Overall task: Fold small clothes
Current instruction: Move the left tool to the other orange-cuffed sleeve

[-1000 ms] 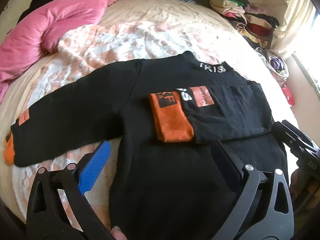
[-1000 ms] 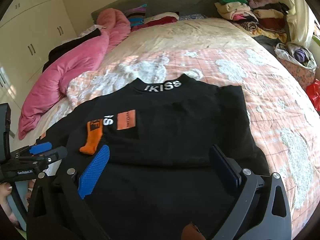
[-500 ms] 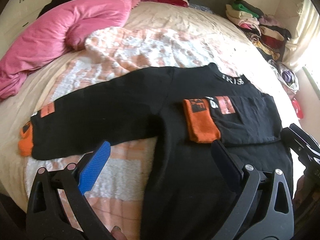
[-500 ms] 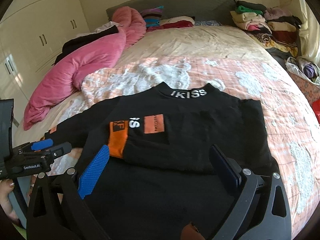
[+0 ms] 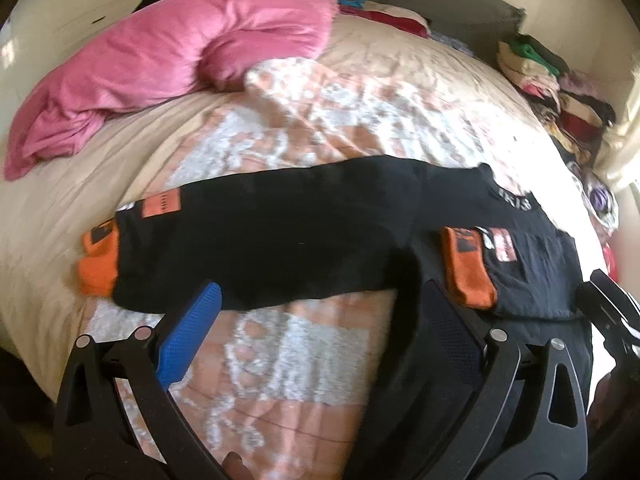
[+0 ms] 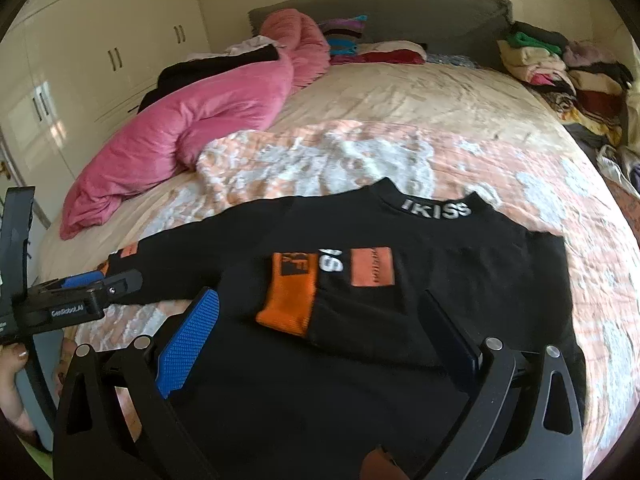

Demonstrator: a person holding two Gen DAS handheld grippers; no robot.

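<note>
A black sweatshirt [image 6: 400, 320] with "IKISS" lettered in white on its collar lies spread across the middle of the bed [image 6: 400, 92], on a peach and white patterned blanket [image 6: 320, 160]. One sleeve is folded in over the chest, its orange cuff [image 6: 290, 300] lying at the centre of the right wrist view beside an orange patch; the other sleeve [image 5: 260, 240] stretches straight out toward the left of the left wrist view, ending in a second orange cuff [image 5: 98, 268] near the bed's edge. A rumpled pink duvet [image 6: 192, 128] is heaped in the upper left of both views, with dark and striped garments behind it by the grey headboard [image 6: 400, 12]. A stack of folded clothes [image 6: 560, 68] sits in the upper right corner, and cream wardrobe doors [image 6: 100, 52] fill the far left. The left gripper [image 5: 316, 328] hovers over the blanket just below the outstretched sleeve, its blue pad and black pad spread wide with nothing between them. The right gripper [image 6: 320, 332] hangs over the lower body of the sweatshirt, its fingers likewise wide apart and empty. In the right wrist view the left gripper shows at the left edge, level and pointing at the sleeve, with a hand [image 6: 12, 380] below it.
</note>
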